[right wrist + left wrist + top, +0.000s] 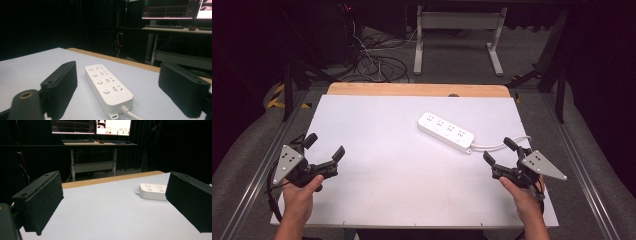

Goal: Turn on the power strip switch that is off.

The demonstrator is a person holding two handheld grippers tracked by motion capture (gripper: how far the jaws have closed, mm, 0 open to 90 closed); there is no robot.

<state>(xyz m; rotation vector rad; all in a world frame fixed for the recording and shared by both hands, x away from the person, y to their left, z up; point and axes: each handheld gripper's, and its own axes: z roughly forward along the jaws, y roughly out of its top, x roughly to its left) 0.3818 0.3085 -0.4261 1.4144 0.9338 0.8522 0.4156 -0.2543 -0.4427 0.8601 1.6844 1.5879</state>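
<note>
A white power strip [446, 131] with several sockets and buttons lies flat on the white table top [387, 165], right of the middle, its cord [499, 146] running off to the right. My right gripper [500, 151] hovers just right of the strip, open and holding nothing; in the right gripper view the power strip [108, 88] lies between and beyond the jaws. My left gripper [324, 146] is open over the table's left edge, far from the strip. In the left gripper view the power strip [152, 191] sits ahead at the right, partly behind the right jaw.
A wooden strip [417, 89] edges the table's far side. Beyond it stand a desk frame [457, 30] and floor cables [372, 62]. Monitors [90, 126] glow on a far desk. Metal rails [582, 170] run along both table sides.
</note>
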